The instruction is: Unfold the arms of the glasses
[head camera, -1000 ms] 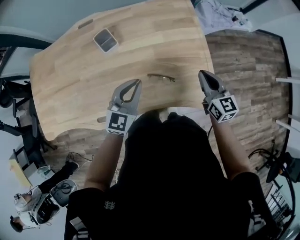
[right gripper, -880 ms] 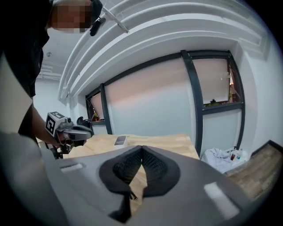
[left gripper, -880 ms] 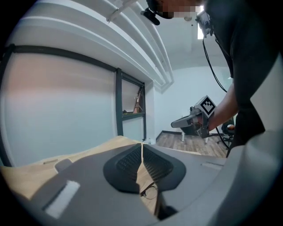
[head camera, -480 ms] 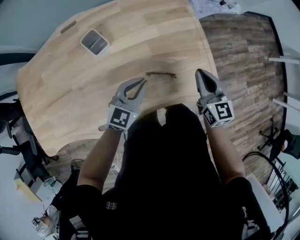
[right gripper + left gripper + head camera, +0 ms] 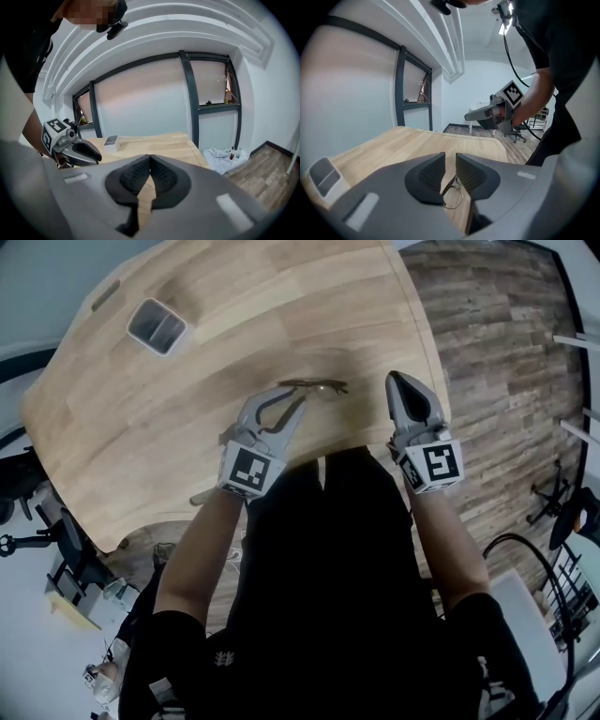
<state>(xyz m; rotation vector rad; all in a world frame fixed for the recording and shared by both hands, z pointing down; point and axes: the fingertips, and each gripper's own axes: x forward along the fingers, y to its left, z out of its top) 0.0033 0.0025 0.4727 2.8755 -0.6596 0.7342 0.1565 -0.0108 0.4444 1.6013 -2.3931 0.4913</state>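
Head view shows thin dark-rimmed glasses (image 5: 316,386) lying near the light wooden desk's (image 5: 216,399) front edge. The grey left gripper (image 5: 298,396), jaws opening, straddles their left end without pinching. The grey right gripper (image 5: 394,382) is closed, empty, nearby. This looks like the reaching step: next, pinch the frame gently, then swing an arm out.
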